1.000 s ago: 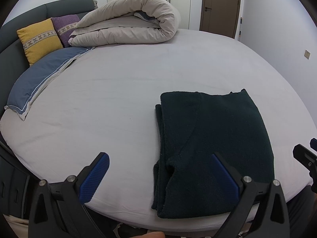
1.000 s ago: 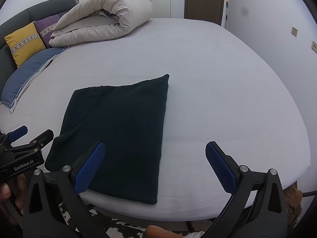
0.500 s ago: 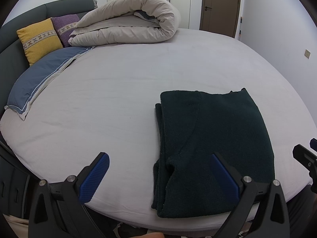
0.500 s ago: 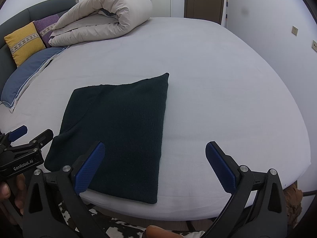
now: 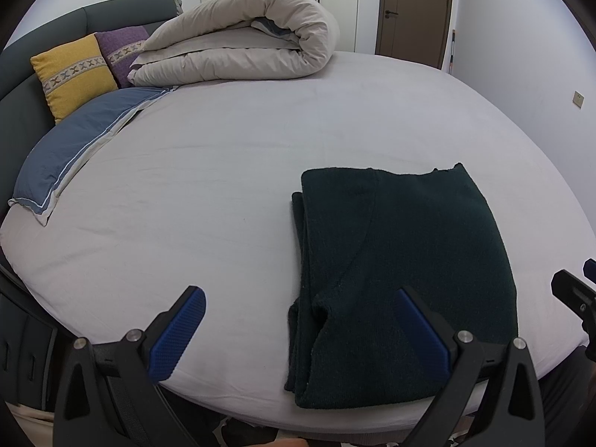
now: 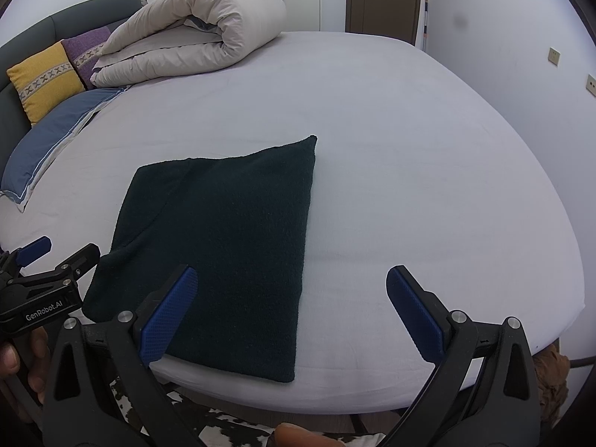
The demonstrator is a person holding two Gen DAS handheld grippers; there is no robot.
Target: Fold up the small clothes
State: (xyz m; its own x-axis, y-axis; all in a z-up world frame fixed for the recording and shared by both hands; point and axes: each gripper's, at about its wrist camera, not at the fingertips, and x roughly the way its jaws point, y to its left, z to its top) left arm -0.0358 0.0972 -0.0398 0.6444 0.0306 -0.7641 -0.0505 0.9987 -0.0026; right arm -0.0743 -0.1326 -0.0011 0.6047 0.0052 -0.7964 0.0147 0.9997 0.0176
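I've got open sheet on the bed [image 5: 223,171] all along the left of the folded dark garment [image 5: 402,260], and more wide bare sheet to its right in the right wrist view. My left claw [image 5: 298,329] and right claw [image 6: 287,307] both hang spread at the near edge, nothing between their pads. Far left is blocked: rolled duvet [image 5: 242,41], blue pillow [image 5: 78,149], yellow cushion [image 5: 74,74], purple cushion [image 5: 124,50] against the headboard [image 5: 111,11].
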